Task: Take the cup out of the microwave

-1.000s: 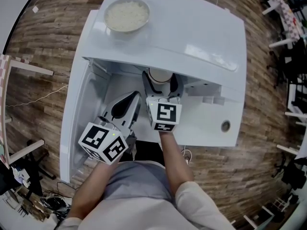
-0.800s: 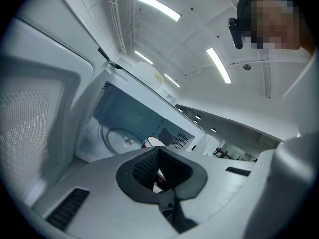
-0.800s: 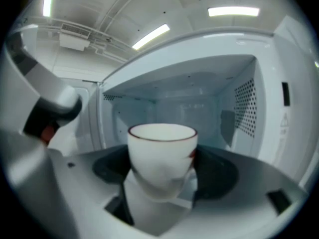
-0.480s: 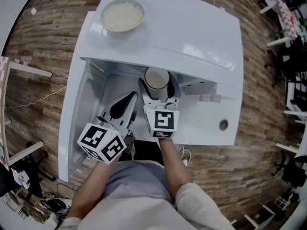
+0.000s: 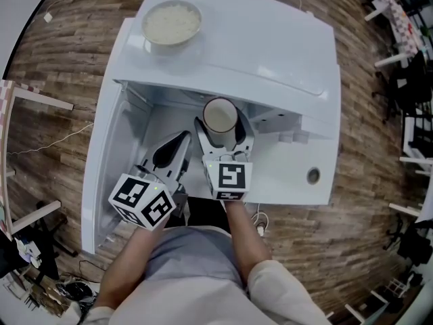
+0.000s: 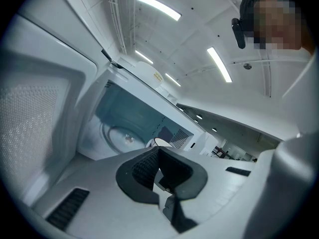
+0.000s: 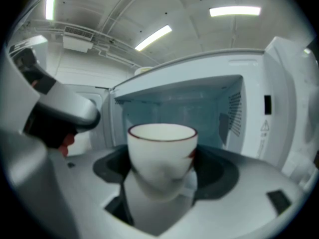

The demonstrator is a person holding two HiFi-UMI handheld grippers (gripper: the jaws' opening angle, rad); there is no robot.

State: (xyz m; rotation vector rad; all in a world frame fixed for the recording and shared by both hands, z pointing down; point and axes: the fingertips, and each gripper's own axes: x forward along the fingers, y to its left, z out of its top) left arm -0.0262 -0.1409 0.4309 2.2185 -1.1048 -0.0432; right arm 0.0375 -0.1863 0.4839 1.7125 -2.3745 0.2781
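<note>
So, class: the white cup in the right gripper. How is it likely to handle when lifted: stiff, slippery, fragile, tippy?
The cup looks like glazed ceramic, so probably rigid but breakable if knocked on the microwave. Its glossy, tapered wall may slip down in the right gripper. It appears empty, so likely light.

Cup [image 6: 160,143] mostly hidden behind left tongs [image 6: 160,164] (turntable [image 6: 119,137] partly).

White left gripper [image 5: 178,143] and right gripper [image 5: 222,124], black-patterned marker cubes [image 5: 229,179], grey shirt [image 5: 193,256]
</note>
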